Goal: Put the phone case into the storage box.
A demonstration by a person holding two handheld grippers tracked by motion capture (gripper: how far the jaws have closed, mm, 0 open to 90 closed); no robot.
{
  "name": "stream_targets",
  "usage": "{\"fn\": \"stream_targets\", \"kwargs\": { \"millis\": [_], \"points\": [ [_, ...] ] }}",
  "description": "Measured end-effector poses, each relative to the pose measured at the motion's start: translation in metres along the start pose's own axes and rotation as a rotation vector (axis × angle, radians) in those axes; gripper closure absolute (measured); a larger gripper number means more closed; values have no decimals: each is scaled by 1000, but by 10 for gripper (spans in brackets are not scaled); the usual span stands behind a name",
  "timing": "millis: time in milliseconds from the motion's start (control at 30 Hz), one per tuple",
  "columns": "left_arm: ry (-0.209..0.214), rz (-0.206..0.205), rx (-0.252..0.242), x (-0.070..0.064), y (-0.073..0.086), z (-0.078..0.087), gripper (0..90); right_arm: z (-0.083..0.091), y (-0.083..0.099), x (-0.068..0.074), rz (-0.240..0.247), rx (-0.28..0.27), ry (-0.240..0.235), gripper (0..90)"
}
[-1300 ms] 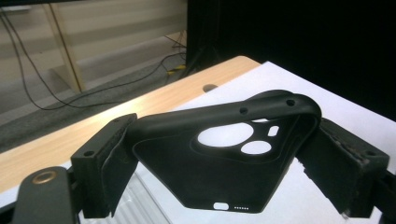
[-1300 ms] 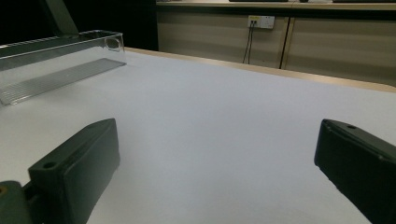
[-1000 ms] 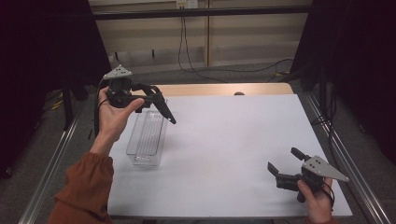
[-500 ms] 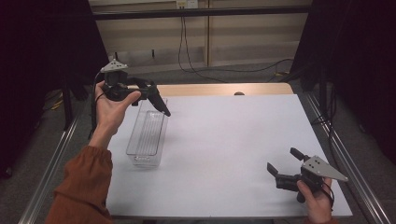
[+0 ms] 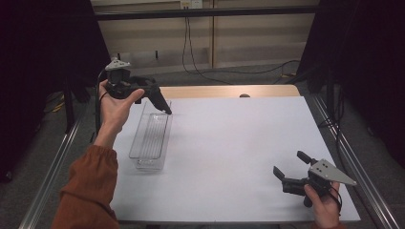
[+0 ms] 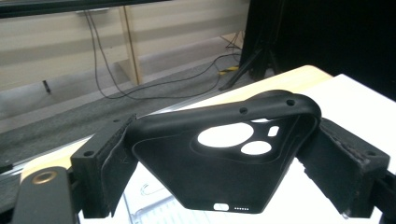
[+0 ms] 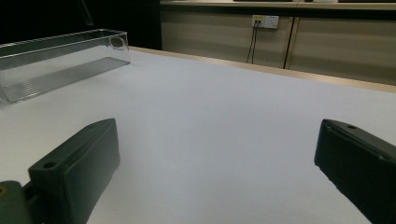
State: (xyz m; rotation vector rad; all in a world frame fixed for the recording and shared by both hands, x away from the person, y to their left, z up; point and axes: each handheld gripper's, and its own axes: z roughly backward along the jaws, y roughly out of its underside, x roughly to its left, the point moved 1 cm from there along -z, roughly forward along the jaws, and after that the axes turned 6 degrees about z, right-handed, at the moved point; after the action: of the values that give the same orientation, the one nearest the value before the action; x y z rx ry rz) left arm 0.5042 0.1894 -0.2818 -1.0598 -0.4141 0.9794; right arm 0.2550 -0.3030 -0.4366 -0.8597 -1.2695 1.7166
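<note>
My left gripper (image 5: 160, 102) is clamped on a black phone case (image 6: 224, 158), held in the air above the far end of the clear plastic tray (image 5: 152, 136). In the left gripper view the case spans the gap between the two pads, gripped across its short width, with the camera cut-outs facing the lens and the charging-port edge pointing down toward the tray. The tray lies on the left part of the white table (image 5: 239, 143), directly below and slightly toward me from the jaw tips; its long axis runs away from me, roughly in line with my left forearm. I judge the coming move to be a descent of the case into the tray, so the case's long axis should be brought parallel to the tray's long axis before lowering. The left hand is the nearer one by far. My right gripper (image 5: 292, 167) rests near the front right corner of the table, well apart from the tray, its jaws spread wide with nothing between them, as the right gripper view confirms.
</note>
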Motion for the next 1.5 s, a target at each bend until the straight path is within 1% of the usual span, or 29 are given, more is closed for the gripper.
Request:
{"fn": "stream_targets", "kwargs": {
  "millis": [100,133,267,333,400,500,633,700,800,900,1000,1267,1367,1400,1500],
  "points": [
    [-13,24,-3,4,0,-3,149,0,0,0,-1,0,-1,0],
    [-27,17,-1,5,0,-5,149,0,0,0,-1,1,0,0],
    [-59,12,8,5,1,-7,149,0,0,0,3,-1,-2,0],
    [-70,14,14,7,1,-9,149,0,0,0,0,2,-3,0],
    [-85,31,8,9,1,-11,149,0,0,0,0,0,-3,0],
    [-97,40,14,11,2,-14,149,0,0,0,3,0,-5,0],
    [-101,57,11,12,3,-18,148,0,0,0,2,2,-8,0],
    [-116,51,19,13,3,-20,147,0,0,0,0,3,-9,0],
    [-127,51,29,14,5,-23,148,0,0,0,-1,2,-9,0],
    [-136,51,26,16,7,-26,147,0,0,0,1,4,-12,0],
    [-155,52,38,18,9,-29,147,0,0,0,4,4,-15,0],
    [-178,63,56,23,13,-36,146,0,0,0,4,5,-19,0],
    [-192,59,66,24,15,-39,146,0,0,1,4,6,-22,0],
    [-193,63,66,24,15,-40,146,0,0,1,3,7,-22,0],
    [-200,56,68,23,17,-43,146,-1,1,1,1,8,-23,0]
  ]
}}
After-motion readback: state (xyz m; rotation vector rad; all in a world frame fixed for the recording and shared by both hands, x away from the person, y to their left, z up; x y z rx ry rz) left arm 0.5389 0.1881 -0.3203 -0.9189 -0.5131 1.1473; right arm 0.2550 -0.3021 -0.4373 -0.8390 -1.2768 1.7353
